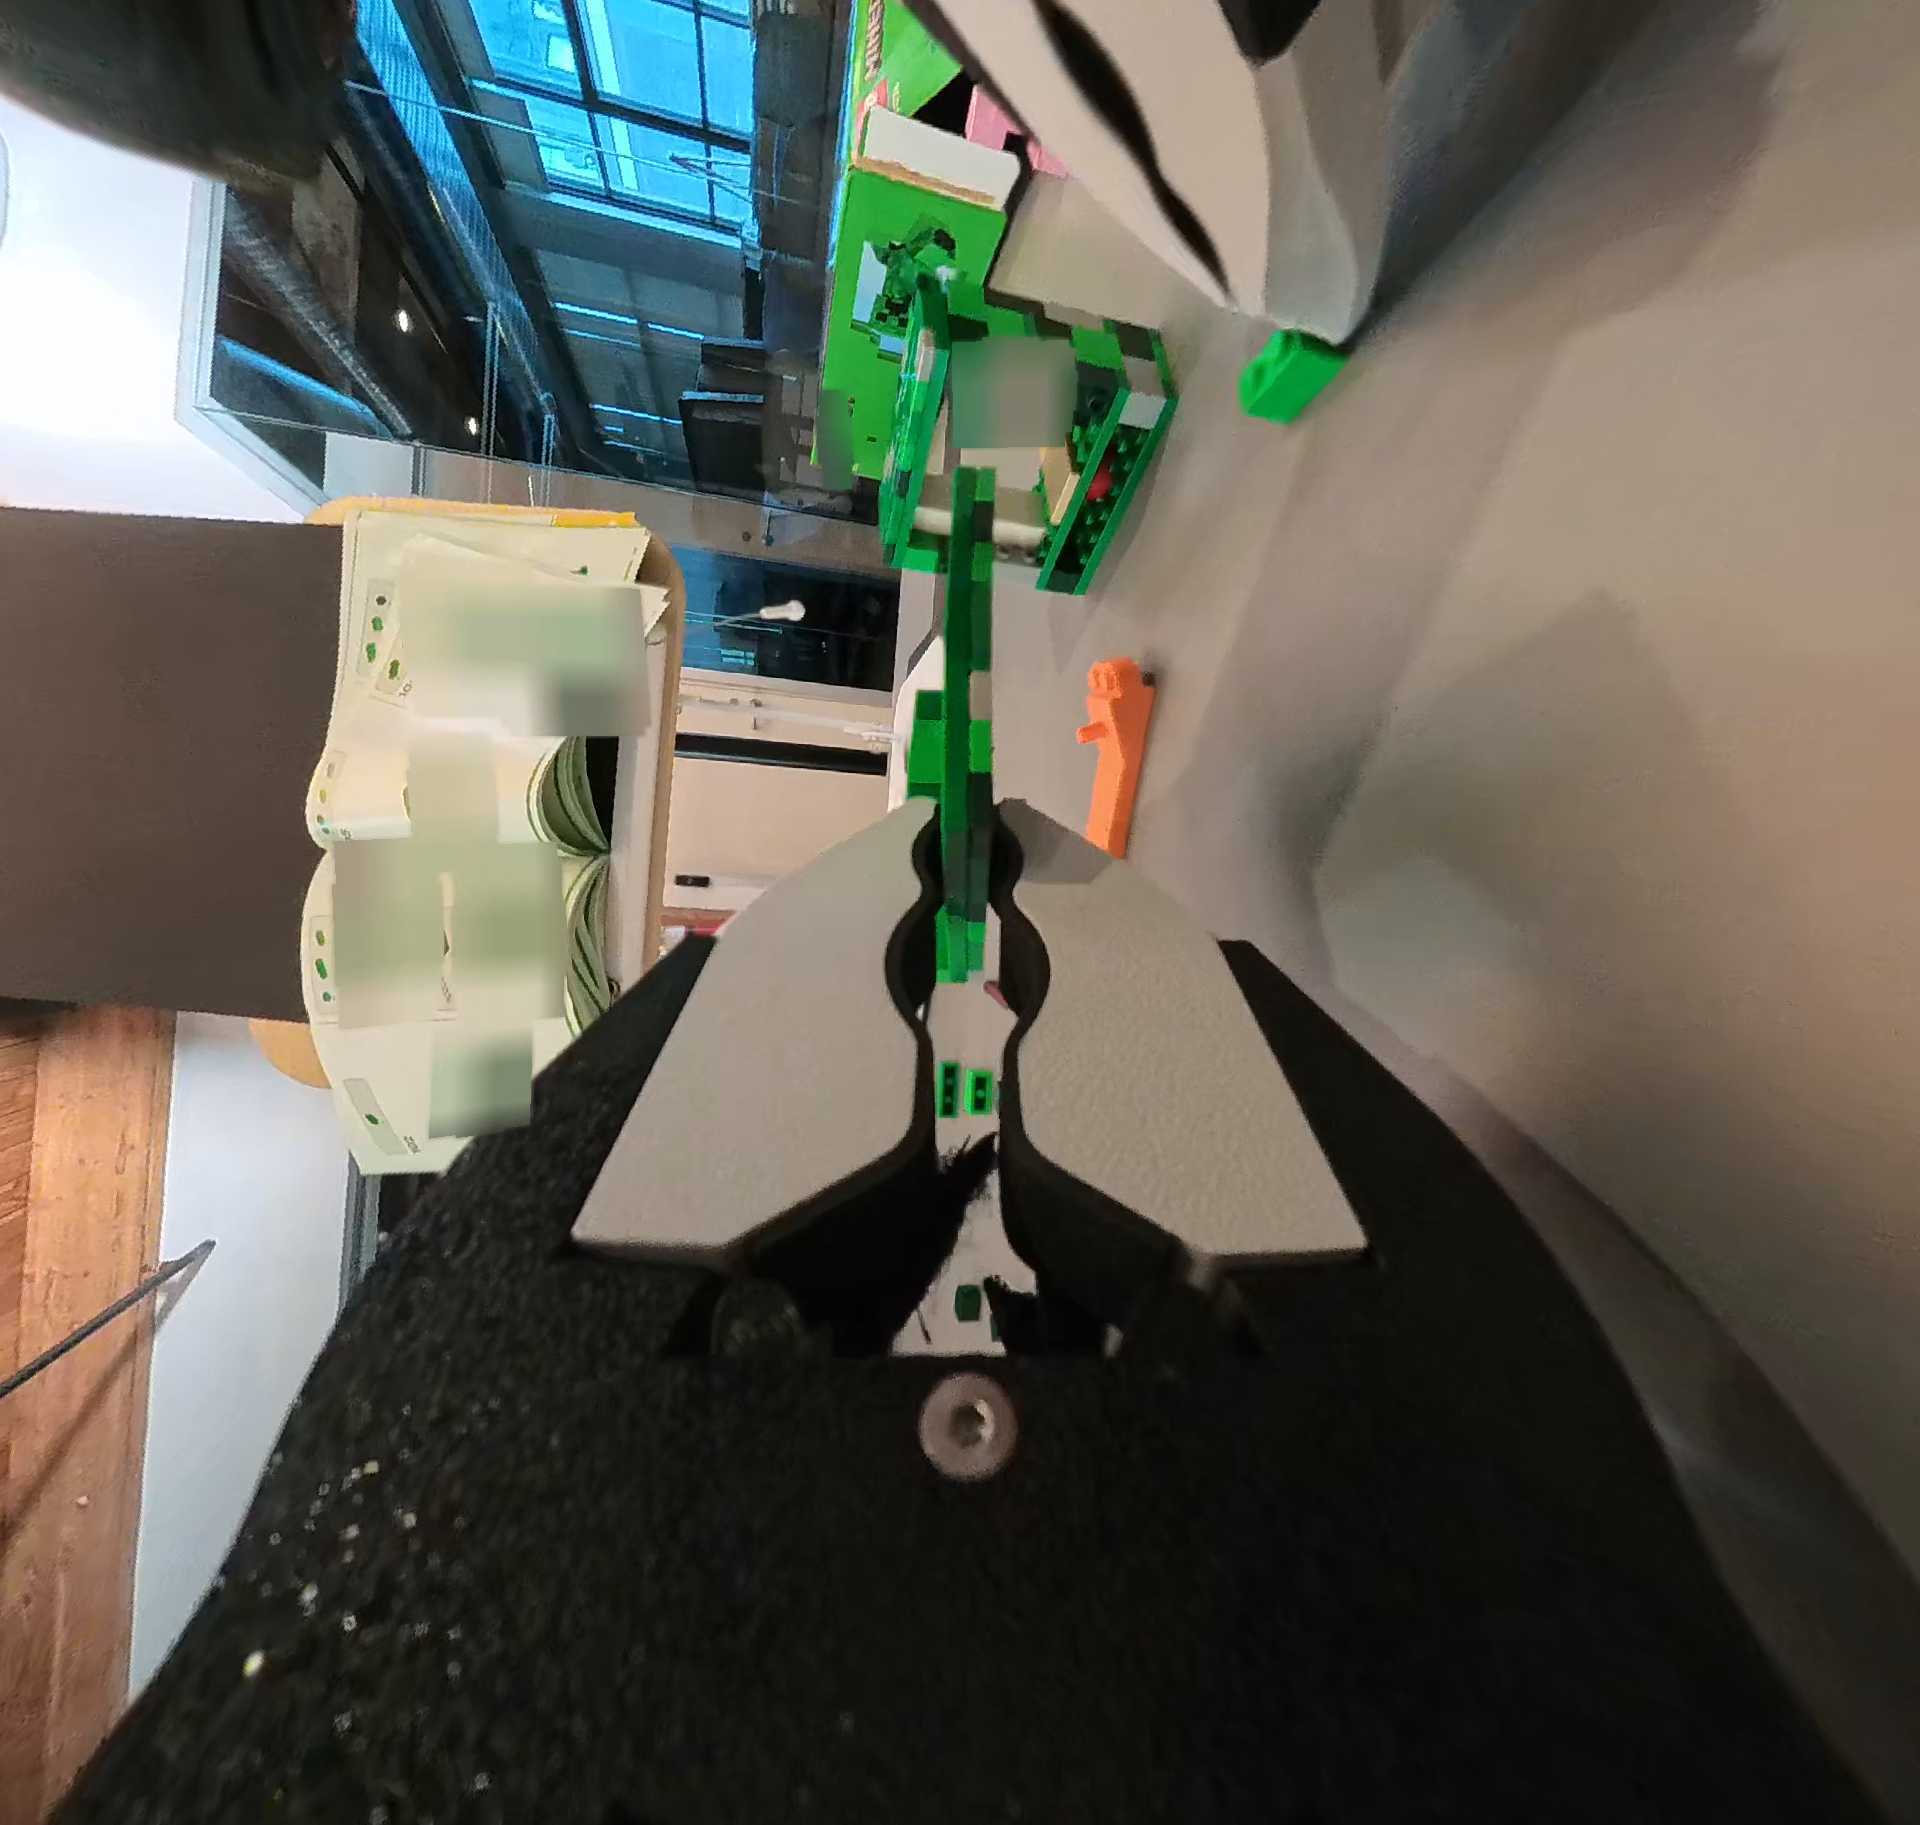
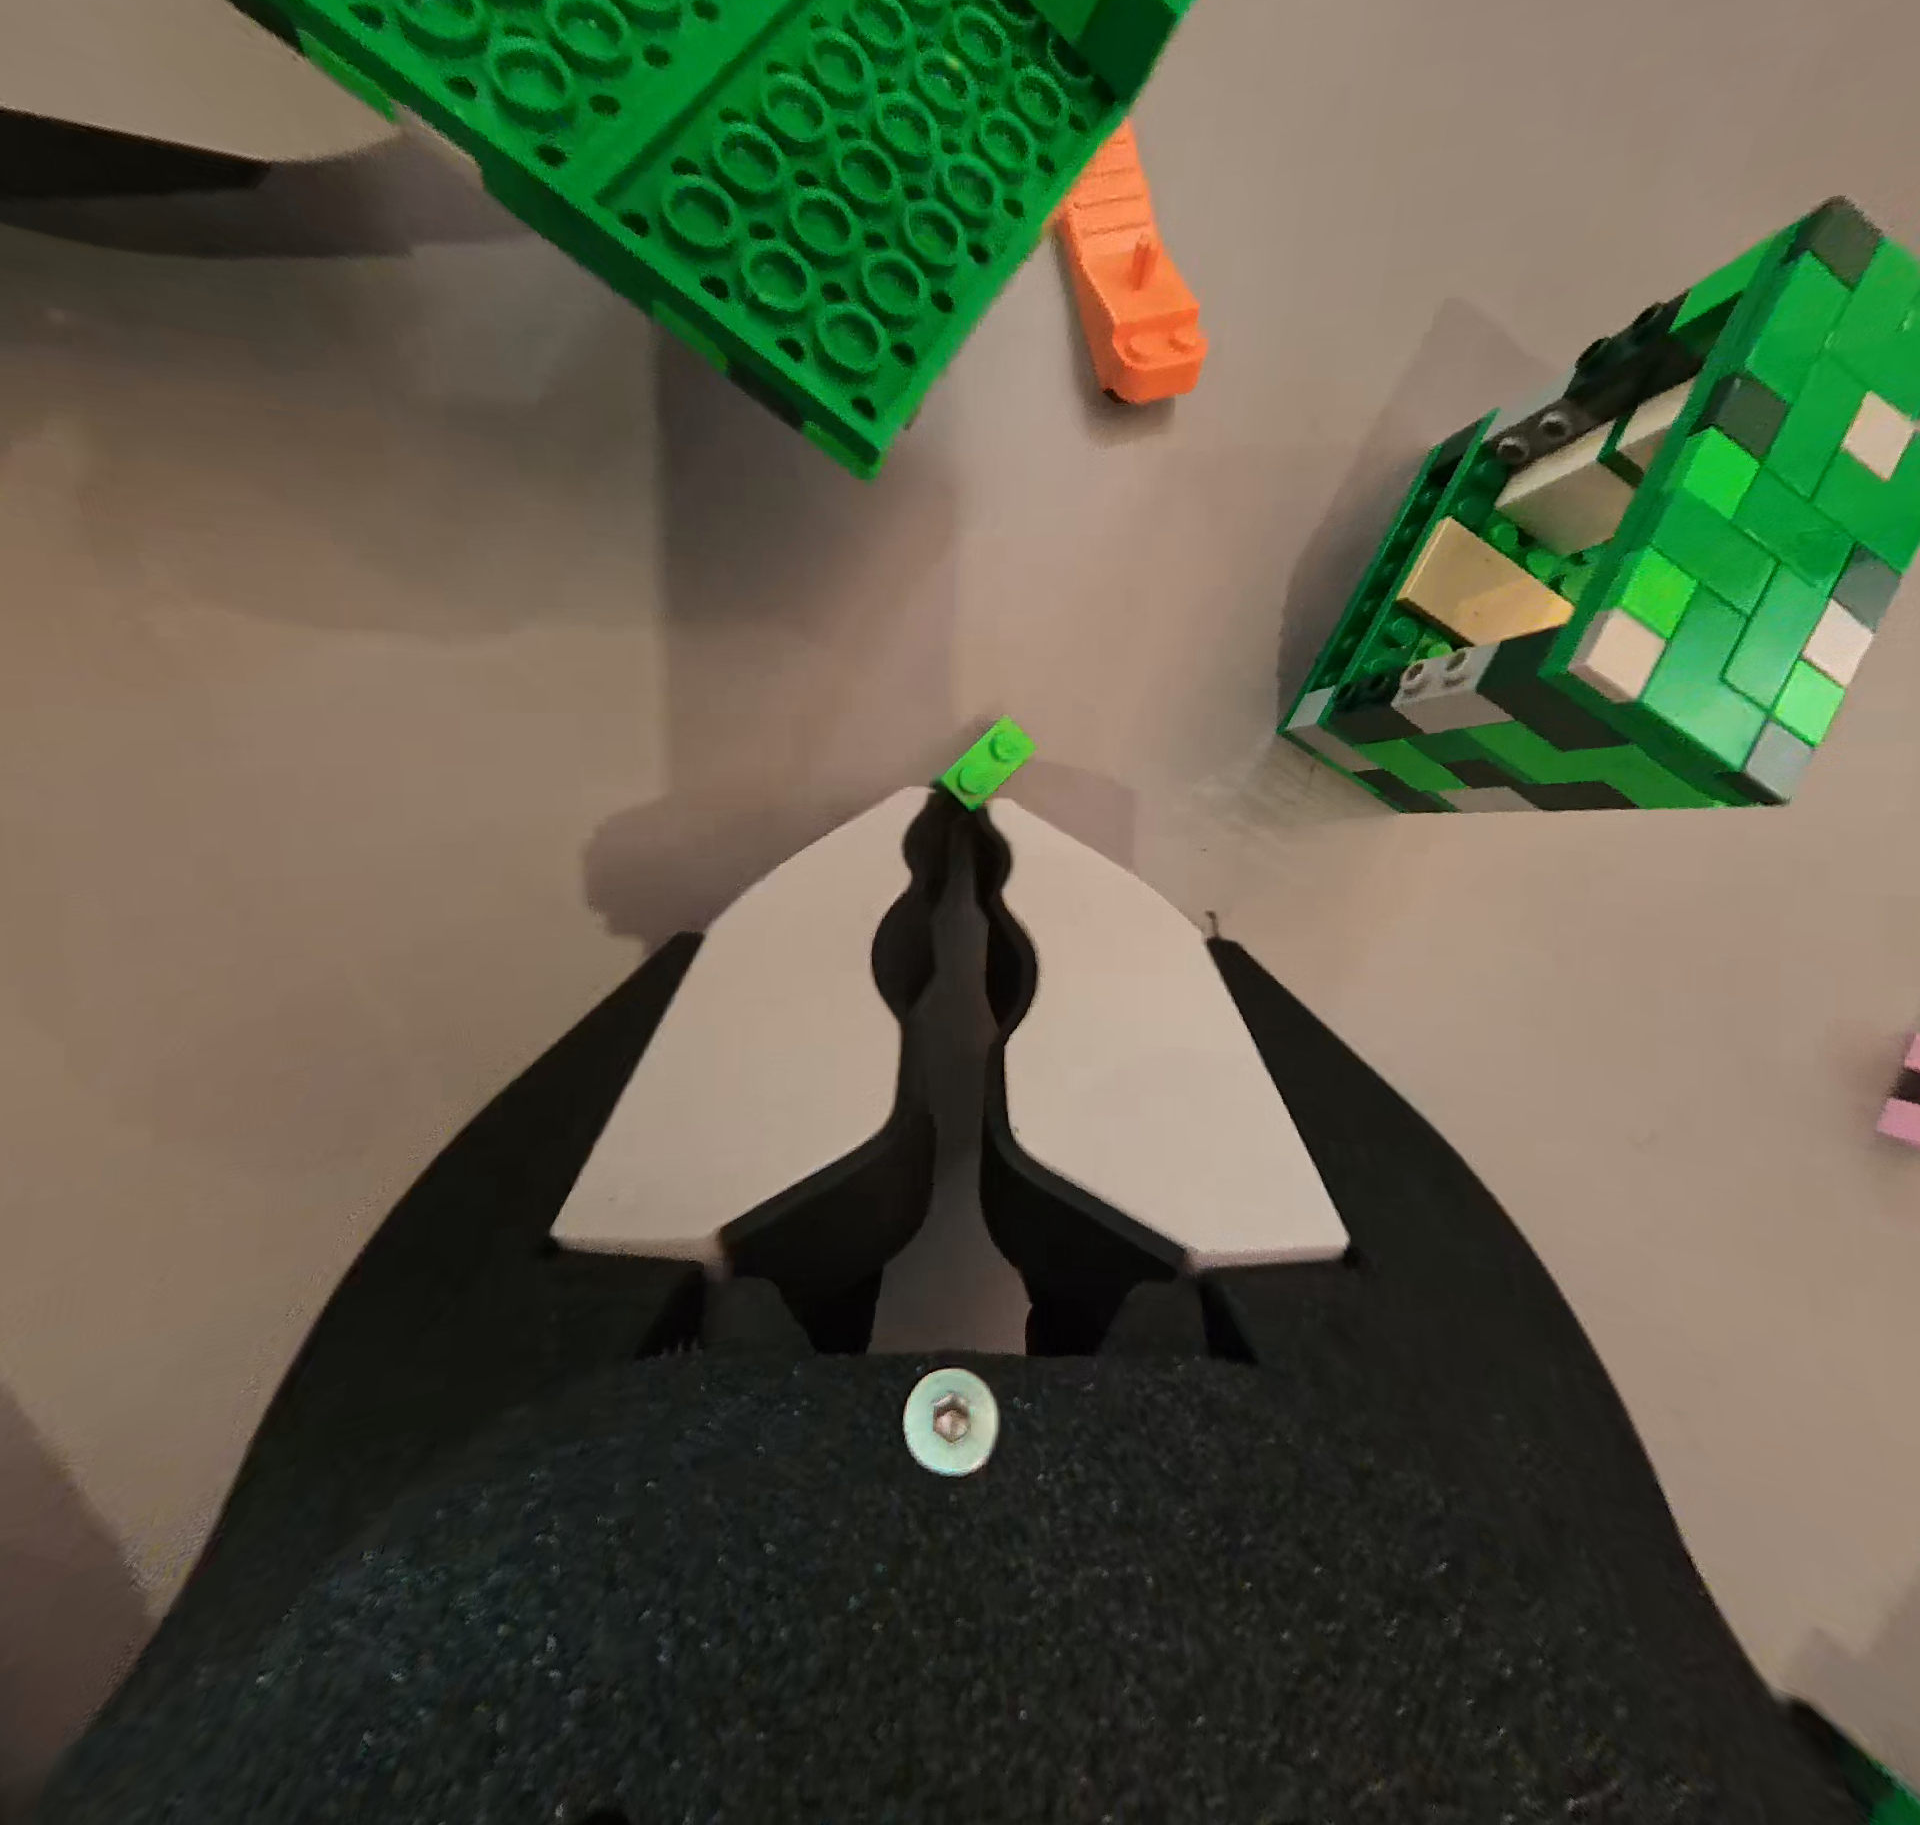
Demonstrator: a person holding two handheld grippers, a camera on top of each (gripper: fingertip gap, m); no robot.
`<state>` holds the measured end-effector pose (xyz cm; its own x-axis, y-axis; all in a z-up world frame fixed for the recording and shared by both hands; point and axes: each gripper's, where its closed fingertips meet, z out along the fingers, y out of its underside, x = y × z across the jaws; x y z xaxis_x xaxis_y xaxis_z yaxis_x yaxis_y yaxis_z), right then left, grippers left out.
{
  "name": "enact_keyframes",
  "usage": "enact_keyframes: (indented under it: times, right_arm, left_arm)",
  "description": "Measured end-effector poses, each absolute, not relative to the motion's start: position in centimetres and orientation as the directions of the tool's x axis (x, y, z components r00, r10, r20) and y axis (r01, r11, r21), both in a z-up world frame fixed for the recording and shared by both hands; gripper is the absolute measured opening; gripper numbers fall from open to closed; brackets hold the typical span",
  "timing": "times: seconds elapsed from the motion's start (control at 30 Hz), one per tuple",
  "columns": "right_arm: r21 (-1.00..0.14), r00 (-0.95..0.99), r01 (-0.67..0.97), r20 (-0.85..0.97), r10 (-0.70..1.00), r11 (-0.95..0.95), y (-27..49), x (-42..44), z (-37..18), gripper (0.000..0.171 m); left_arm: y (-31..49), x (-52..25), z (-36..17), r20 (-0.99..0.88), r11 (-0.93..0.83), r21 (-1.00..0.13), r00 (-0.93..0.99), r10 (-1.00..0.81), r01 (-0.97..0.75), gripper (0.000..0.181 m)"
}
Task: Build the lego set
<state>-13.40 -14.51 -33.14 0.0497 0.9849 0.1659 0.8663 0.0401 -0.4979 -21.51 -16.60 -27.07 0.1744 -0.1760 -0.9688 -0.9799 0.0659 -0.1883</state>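
L fingers (image 1: 966, 840) clamp green plate panel (image 1: 964, 695) | R fingers (image 2: 961, 804) pinch small green plate (image 2: 987, 757)

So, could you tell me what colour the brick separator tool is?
Orange; the brick separator shows best in the right wrist view.

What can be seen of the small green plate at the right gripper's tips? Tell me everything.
The small green plate is a bright lime piece of glossy plastic, two studs long and one wide, studs facing the camera. It sits tilted, one end pinched between the tips of the right gripper, the other end sticking out free. It hangs over the bare grey table, apart from the other pieces.
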Motion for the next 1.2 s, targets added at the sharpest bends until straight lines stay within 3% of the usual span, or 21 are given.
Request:
enact_keyframes:
  times: [0.27,0.33,0.5,0.73,0.87,1.0,1.2]
  right_arm:
    - [-0.512,-0.069,0.841,0.221,0.973,0.176,-14.7,-13.3,-32.6,0.0]
    - [-0.544,-0.053,0.821,0.23,0.972,0.174,-13.9,-13.3,-32.1,0.014]
    - [-0.58,0.127,0.805,-0.04,0.991,-0.126,-13.5,-12.8,-32.8,0.025]
    - [-0.611,0.112,0.79,0.052,0.992,-0.057,-13.5,-14.0,-33.1,0.028]
    - [-0.631,0.033,0.772,0.156,0.987,0.074,-13.8,-15.1,-33.0,0.014]
    - [-0.641,0.039,0.765,0.149,0.988,0.067,-14.1,-15.2,-33.1,0.008]
    - [-0.635,0.034,0.77,0.146,0.989,0.067,-13.8,-14.2,-33.0,0.024]
  left_arm:
    - [-16.5,-20.5,-28.1,-0.976,0.079,-0.103,0.085,-0.201,-0.992,0.006]
    - [-16.5,-20.6,-28.1,-0.976,0.075,-0.106,0.089,-0.201,-0.992,0.006]
    - [-16.4,-20.7,-28.3,-0.971,0.068,-0.116,0.099,-0.217,-0.991,0.006]
    - [-16.5,-20.9,-28.4,-0.968,0.061,-0.116,0.099,-0.228,-0.991,0.006]
    - [-16.4,-21.1,-28.6,-0.966,0.052,-0.119,0.103,-0.236,-0.992,0.006]
    - [-16.4,-21.0,-28.7,-0.964,0.054,-0.119,0.102,-0.244,-0.991,0.006]
    - [-16.5,-21.0,-28.9,-0.963,0.053,-0.116,0.1,-0.251,-0.992,0.006]
